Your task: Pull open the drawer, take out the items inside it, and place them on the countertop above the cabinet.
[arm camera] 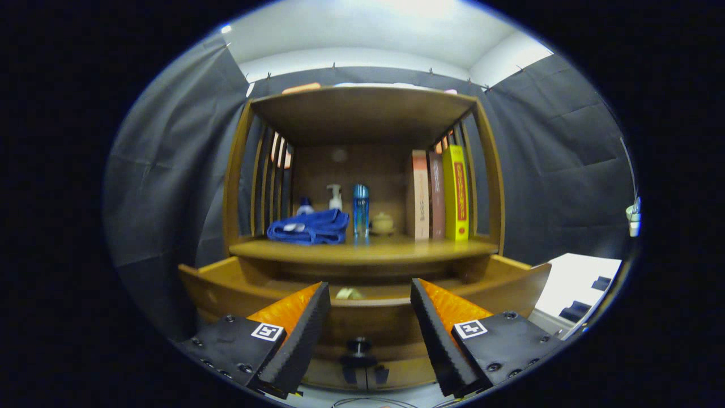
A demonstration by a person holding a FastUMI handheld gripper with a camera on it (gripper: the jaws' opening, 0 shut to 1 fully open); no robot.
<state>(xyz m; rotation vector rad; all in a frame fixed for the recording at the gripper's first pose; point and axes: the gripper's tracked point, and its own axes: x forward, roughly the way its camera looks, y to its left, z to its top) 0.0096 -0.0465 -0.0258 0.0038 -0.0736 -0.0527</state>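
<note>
A wooden cabinet stands ahead of me with its drawer (362, 317) pulled out toward the gripper. The drawer front carries a dark round knob (358, 345), low between my fingers. Over the drawer's front rim a small pale item (349, 293) shows inside; the remainder of the drawer's inside is hidden. The countertop (362, 249) above the drawer holds a folded blue cloth (308, 228), a white pump bottle (335, 197), a blue bottle (361, 208), a small pale jar (383, 223) and upright books (439, 195). My gripper (370, 294) is open, with nothing between its fingers, just in front of the drawer.
Slatted wooden sides and a top board (362, 110) enclose the shelf space. Black cloth walls surround the cabinet. A white surface (578, 280) with dark shapes lies to the right of the cabinet.
</note>
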